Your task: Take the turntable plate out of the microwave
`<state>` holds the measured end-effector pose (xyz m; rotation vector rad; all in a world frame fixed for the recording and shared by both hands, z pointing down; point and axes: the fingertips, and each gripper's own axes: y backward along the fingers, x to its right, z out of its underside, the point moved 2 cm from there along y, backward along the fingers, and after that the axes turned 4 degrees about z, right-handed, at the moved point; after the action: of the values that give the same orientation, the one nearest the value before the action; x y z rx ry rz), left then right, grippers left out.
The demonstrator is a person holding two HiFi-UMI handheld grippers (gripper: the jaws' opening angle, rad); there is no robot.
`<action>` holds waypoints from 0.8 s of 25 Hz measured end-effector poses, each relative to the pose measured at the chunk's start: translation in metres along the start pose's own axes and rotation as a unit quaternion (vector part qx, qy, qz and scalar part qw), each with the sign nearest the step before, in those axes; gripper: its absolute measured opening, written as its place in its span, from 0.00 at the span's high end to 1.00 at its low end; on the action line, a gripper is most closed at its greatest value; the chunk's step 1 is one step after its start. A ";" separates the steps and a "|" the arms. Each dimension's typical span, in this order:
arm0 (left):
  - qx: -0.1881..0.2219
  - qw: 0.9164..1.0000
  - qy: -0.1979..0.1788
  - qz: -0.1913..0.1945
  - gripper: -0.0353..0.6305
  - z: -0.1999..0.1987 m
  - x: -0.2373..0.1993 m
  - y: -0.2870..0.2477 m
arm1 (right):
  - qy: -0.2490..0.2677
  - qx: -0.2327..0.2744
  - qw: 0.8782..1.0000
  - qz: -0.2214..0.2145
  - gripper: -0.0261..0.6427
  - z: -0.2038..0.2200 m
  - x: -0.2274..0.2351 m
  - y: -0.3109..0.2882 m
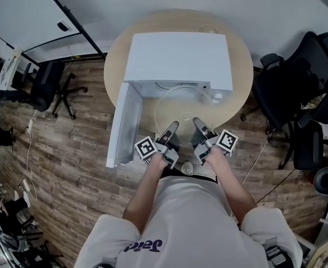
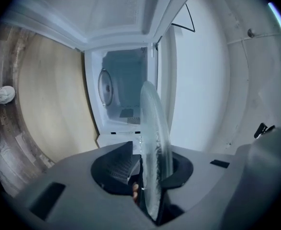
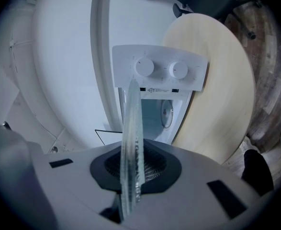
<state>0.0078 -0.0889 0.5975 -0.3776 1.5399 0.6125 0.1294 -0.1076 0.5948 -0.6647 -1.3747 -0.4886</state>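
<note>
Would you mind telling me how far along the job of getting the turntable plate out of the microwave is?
Done: the microwave has its door open, and the turntable plate is lifted, mostly out in front. In hand: the right gripper is shut on its near rim; the rim also sits between the jaws of the left gripper, though their clamp is unclear. Left: draw it fully clear and set it down.
</note>
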 end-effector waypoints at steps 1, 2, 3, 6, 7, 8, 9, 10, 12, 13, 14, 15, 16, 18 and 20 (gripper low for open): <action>0.003 1.000 0.000 0.005 0.81 -0.001 0.004 -0.002 | 0.003 -0.001 1.000 0.003 0.91 -0.001 -0.002 0.001; 0.006 1.000 0.001 0.007 0.87 -0.001 0.007 -0.003 | 0.004 0.000 1.000 0.006 0.91 -0.002 -0.003 0.003; 0.008 1.000 0.003 0.007 0.88 -0.001 0.010 -0.005 | 0.002 0.002 1.000 0.009 0.91 -0.003 -0.006 0.005; 0.007 1.000 0.016 0.005 0.89 0.001 0.019 -0.006 | -0.009 0.009 1.000 0.008 0.91 -0.003 -0.014 0.009; 0.006 1.000 0.017 0.003 0.89 0.002 0.023 -0.006 | -0.010 0.010 1.000 0.008 0.91 -0.002 -0.016 0.010; 0.005 1.000 0.016 0.001 0.89 0.002 0.027 -0.006 | -0.009 0.009 1.000 0.007 0.91 -0.001 -0.020 0.011; 0.004 1.000 0.015 0.000 0.89 0.003 0.030 -0.005 | -0.007 0.008 1.000 0.007 0.91 -0.001 -0.023 0.012; 0.004 1.000 0.014 0.000 0.89 0.003 0.034 -0.004 | -0.005 0.006 1.000 0.007 0.91 0.000 -0.026 0.013; 0.004 1.000 0.011 0.001 0.90 0.004 0.041 -0.002 | 0.002 0.003 1.000 0.005 0.91 0.002 -0.033 0.016; 0.004 1.000 0.008 0.002 0.90 0.004 0.045 -0.001 | 0.005 0.000 1.000 0.000 0.91 0.002 -0.036 0.016; 0.004 1.000 0.004 0.004 0.90 0.004 0.049 0.000 | 0.007 -0.002 1.000 -0.006 0.91 0.003 -0.039 0.016; 0.003 1.000 0.001 0.006 0.90 0.004 0.053 0.001 | 0.007 -0.003 1.000 -0.011 0.91 0.004 -0.042 0.016; 0.002 1.000 0.000 0.006 0.90 0.004 0.056 0.002 | 0.008 -0.005 1.000 -0.014 0.91 0.005 -0.044 0.017; -0.002 1.000 -0.003 0.008 0.90 0.005 0.060 0.005 | 0.010 -0.007 1.000 -0.017 0.91 0.008 -0.047 0.019; -0.003 1.000 -0.007 0.012 0.90 0.005 0.064 0.007 | 0.012 -0.009 1.000 -0.020 0.91 0.010 -0.052 0.020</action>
<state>0.0025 -0.0721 0.5357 -0.3594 1.5307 0.6383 0.1278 -0.0896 0.5417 -0.6458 -1.3638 -0.5396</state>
